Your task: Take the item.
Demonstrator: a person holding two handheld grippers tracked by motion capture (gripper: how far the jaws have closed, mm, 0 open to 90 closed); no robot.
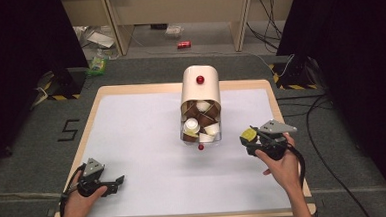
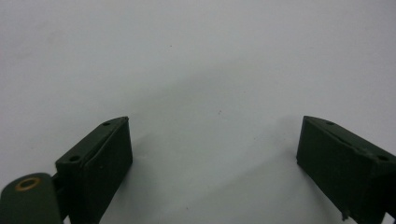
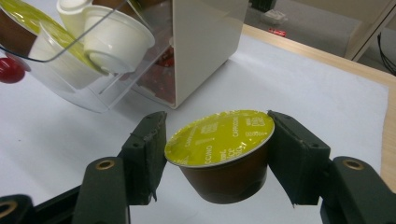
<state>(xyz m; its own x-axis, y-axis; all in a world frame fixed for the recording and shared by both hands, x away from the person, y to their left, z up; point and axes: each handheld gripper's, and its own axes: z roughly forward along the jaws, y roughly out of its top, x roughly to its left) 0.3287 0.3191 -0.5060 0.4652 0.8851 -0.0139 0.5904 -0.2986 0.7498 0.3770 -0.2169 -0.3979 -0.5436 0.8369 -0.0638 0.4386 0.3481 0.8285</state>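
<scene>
right tongs clamped on yellow-lidded capsule, lid print readable close up, left tongs spread wide over bare table

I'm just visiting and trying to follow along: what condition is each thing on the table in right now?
Capsule dispenser: upright, its clear drawer pulled open, holding several capsules.
Yellow-lidded coffee capsule: clamped lid up in the right gripper, off the table.
Right gripper: shut on the capsule.
Left gripper: open, nothing between its jaws, low over the white table.
</scene>
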